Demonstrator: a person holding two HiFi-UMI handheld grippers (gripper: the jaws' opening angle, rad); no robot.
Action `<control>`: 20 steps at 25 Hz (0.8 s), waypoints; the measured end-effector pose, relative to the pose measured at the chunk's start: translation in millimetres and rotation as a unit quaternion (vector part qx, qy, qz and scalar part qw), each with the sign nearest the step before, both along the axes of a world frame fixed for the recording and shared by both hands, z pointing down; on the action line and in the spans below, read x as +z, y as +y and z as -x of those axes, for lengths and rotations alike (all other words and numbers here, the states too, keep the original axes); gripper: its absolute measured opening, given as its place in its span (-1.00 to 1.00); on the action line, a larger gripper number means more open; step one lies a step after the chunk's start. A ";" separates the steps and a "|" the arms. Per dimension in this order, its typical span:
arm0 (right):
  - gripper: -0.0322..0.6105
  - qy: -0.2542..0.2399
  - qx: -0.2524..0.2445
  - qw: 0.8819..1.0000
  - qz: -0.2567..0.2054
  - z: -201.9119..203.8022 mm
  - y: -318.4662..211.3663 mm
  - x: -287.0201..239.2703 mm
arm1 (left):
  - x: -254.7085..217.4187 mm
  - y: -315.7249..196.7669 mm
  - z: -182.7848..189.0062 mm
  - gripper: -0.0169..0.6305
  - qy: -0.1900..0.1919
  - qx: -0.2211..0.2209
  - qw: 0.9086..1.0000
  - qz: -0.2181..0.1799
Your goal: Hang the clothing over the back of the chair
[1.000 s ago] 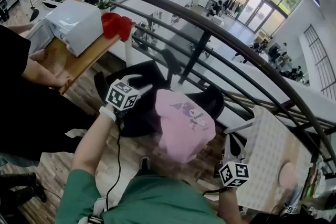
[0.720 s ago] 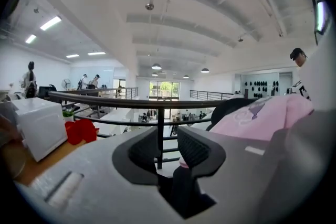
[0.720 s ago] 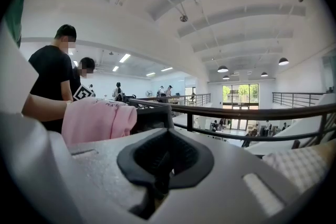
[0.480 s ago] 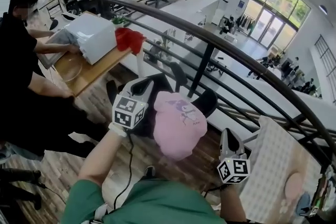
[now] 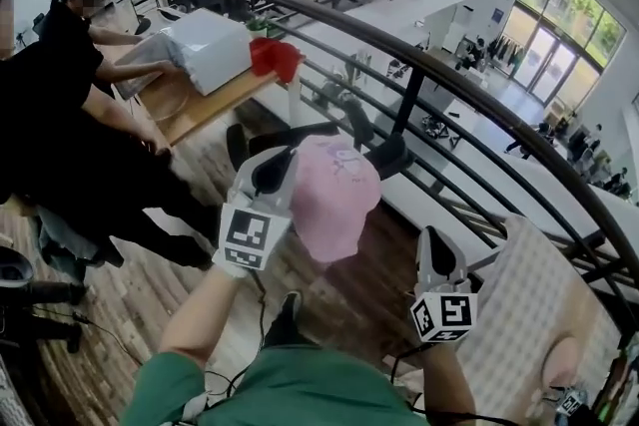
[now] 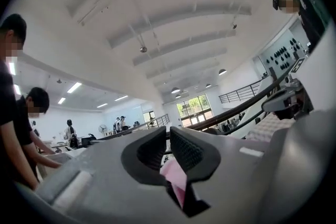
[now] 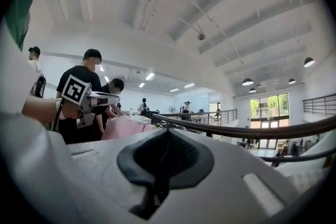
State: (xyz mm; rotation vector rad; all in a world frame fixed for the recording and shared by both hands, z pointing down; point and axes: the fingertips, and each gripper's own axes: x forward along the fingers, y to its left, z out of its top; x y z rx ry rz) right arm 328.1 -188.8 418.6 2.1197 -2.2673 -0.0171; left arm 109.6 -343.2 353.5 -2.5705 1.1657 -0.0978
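Clamps the left gripper (image 6: pixel 168 150), held level with jaws just closed, on a pink fold of the clothing (image 5: pixel 334 200), lifted in front of the black chair (image 5: pixel 391 155) and hiding most of it, with the right gripper (image 5: pixel 436 259) level, jaws together, empty.

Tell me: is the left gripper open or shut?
Shut on the pink shirt: the left gripper, jaws just closed, pinches its fabric.
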 end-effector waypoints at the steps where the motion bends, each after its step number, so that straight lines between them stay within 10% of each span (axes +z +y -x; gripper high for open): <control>1: -0.89 -0.003 -0.006 1.000 -0.003 0.7 8.1 0.5 | 2.0 15.1 0.7 -0.85 0.001 -0.006 1.000 0.004; 20: -0.89 -0.024 -0.053 0.998 -0.020 102.2 43.3 -7.5 | 47.2 115.4 70.6 -0.85 0.042 -0.012 0.995 0.088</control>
